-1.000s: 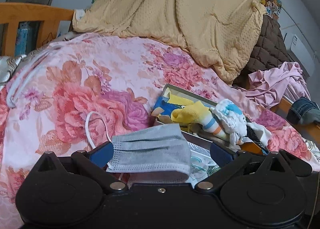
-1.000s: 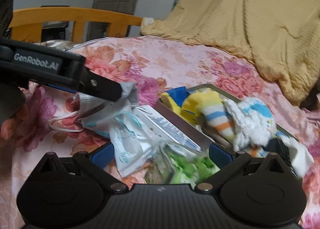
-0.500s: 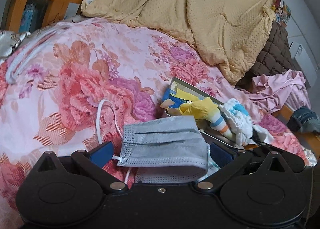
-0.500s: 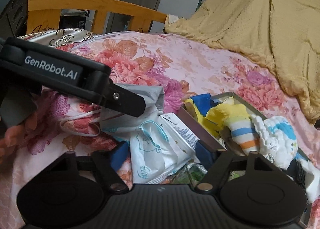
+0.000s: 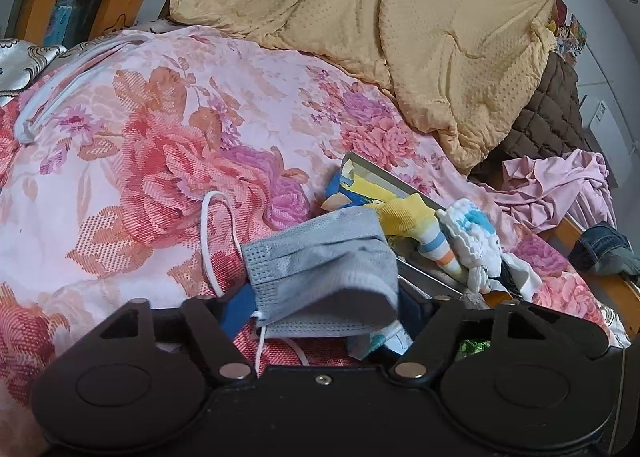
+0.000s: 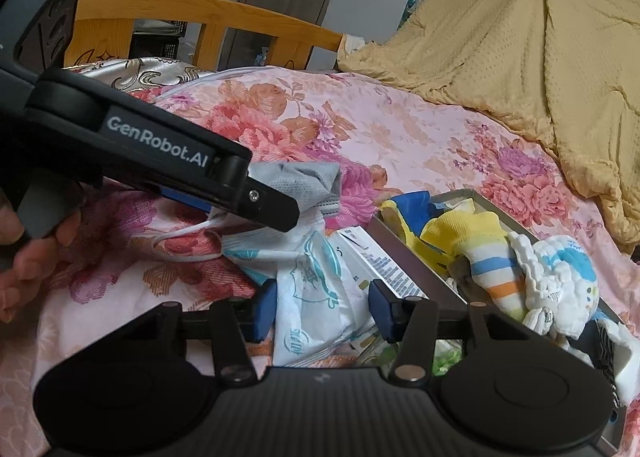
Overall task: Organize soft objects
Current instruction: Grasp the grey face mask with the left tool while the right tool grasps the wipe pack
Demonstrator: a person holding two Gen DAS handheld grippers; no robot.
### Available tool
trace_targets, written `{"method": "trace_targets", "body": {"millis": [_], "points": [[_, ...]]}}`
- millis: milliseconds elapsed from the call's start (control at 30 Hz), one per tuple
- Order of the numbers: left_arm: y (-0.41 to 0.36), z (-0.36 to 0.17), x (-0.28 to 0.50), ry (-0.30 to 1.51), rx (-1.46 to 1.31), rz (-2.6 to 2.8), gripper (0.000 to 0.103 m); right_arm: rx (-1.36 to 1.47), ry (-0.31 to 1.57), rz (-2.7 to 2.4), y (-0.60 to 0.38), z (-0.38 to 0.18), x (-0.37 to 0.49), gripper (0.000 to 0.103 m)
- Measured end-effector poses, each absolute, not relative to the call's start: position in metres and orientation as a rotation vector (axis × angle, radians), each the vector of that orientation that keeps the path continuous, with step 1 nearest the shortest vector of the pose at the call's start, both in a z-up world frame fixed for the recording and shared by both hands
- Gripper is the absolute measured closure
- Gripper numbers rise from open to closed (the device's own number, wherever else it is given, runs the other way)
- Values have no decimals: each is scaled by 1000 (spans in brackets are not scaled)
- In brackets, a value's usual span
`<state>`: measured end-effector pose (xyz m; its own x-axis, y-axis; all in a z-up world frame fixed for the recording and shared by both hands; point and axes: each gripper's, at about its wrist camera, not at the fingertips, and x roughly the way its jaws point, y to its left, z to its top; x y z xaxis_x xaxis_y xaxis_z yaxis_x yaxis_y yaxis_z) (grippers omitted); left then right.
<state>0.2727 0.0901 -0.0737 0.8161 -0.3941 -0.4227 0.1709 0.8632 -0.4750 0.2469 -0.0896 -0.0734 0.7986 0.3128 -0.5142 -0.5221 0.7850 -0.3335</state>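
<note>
A grey face mask [image 5: 320, 261] with white ear loops lies buckled between the fingers of my left gripper [image 5: 326, 309]; its jaws are closing and the pads press the mask's sides. From the right wrist view the left gripper [image 6: 280, 209] shows side-on, grey mask [image 6: 308, 181] bunched at its tip. My right gripper [image 6: 322, 309] is closing too, its blue pads squeezing a white packet [image 6: 316, 297] with teal print. Just right of both stands an open metal tin [image 6: 416, 261] holding a yellow striped sock [image 6: 476, 241] and a white-and-blue sock [image 6: 560, 277].
Everything rests on a pink floral bedspread [image 5: 160, 145]. A yellow quilt [image 5: 400, 37] is heaped at the back, with a wooden headboard [image 6: 240, 21] behind. A pink garment [image 5: 560, 185] and jeans [image 5: 604, 249] lie at the right edge. A person's hand [image 6: 24, 257] holds the left gripper.
Both pairs of jaws have narrowed. The flat grey mask has buckled upward between the left fingers, and the right pads have come in against the white packet. Both wrists rolled slightly.
</note>
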Motion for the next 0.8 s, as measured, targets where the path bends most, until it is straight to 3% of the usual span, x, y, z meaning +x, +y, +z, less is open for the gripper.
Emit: {"method": "trace_targets", "body": {"millis": [67, 100, 167, 400, 633, 800], "points": [[92, -74, 273, 536, -449, -309, 41, -484, 456, 469, -90, -73, 246, 54], [93, -75, 272, 533, -454, -310, 43, -483, 457, 471, -90, -73, 245, 61], [93, -74, 270, 518, -460, -303, 60, -481, 462, 476, -90, -72, 244, 63], [88, -72, 261, 473, -437, -277, 84, -475, 466, 474, -91, -71, 238, 71], [77, -65, 256, 456, -372, -277, 96, -487, 456, 471, -93, -67, 229, 75], [67, -54, 249, 430, -319, -285, 99, -490, 444, 469, -96, -63, 221, 76]]}}
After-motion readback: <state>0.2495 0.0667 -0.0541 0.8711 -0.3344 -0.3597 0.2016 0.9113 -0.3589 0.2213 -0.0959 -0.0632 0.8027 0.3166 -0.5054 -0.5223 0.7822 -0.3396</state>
